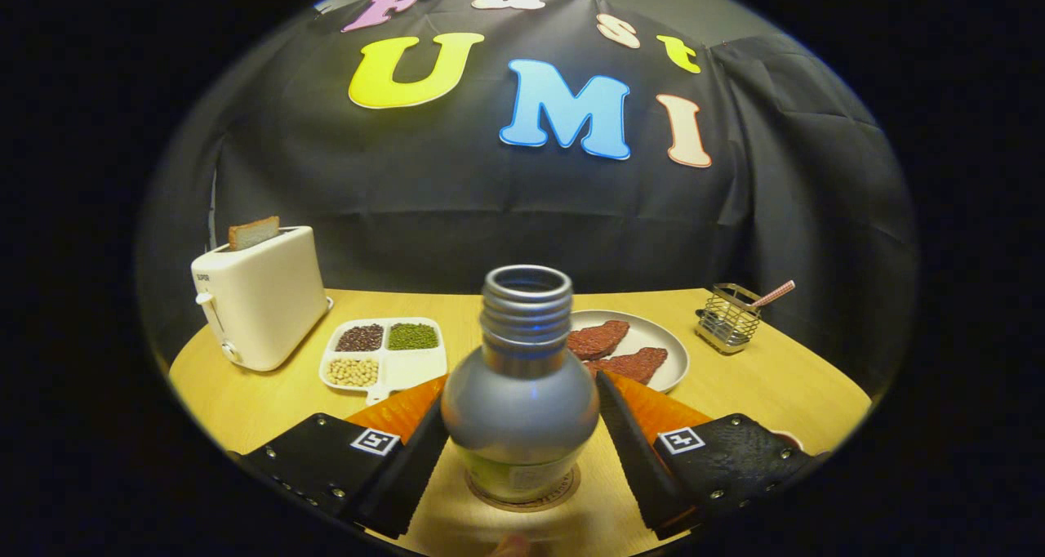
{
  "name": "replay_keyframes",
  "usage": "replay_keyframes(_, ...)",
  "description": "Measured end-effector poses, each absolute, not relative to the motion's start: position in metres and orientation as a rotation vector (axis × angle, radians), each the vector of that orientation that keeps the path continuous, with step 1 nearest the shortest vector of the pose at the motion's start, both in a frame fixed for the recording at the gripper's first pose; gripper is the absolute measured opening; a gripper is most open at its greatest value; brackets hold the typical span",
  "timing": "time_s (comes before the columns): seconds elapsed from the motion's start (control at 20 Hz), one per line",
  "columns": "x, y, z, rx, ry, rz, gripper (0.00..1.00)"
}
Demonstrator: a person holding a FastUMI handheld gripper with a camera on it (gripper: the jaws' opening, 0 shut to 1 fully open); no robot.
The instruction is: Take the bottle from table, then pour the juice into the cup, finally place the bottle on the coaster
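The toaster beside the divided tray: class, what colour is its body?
Cream-white; the toaster shows clearly in the gripper view.

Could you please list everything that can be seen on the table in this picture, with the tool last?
bottle: one, silver, cap off, upright between the fingers, standing on the coaster.
coaster: one, brown, round, under the bottle.
toaster: one, white, far left of the table, a slice of bread sticking out of its slot.
divided tray: one, white, beside the toaster, holding dark, green and pale beans.
plate: one, grey, beyond the bottle, with two reddish-brown pieces on it.
wire basket: one, metal, far right, a stick leaning out.
table: one, light wood.
tool: one, fingers against the bottle's two sides.
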State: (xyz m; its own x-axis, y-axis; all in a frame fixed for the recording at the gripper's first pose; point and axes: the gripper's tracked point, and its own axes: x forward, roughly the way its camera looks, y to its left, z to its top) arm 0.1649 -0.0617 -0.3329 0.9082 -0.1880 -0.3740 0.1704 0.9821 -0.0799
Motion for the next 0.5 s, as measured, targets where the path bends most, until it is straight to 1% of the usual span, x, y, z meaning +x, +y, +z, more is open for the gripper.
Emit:
replay_keyframes(0.2, 0.165, -0.049, -0.326, -0.036, 0.377, -0.111, 0.99)
replay_keyframes(0.35, 0.16, -0.055, -0.295, -0.018, 0.303, -0.132, 0.97)
replay_keyframes(0.5, 0.154, -0.059, -0.255, 0.024, 0.218, -0.141, 0.97)
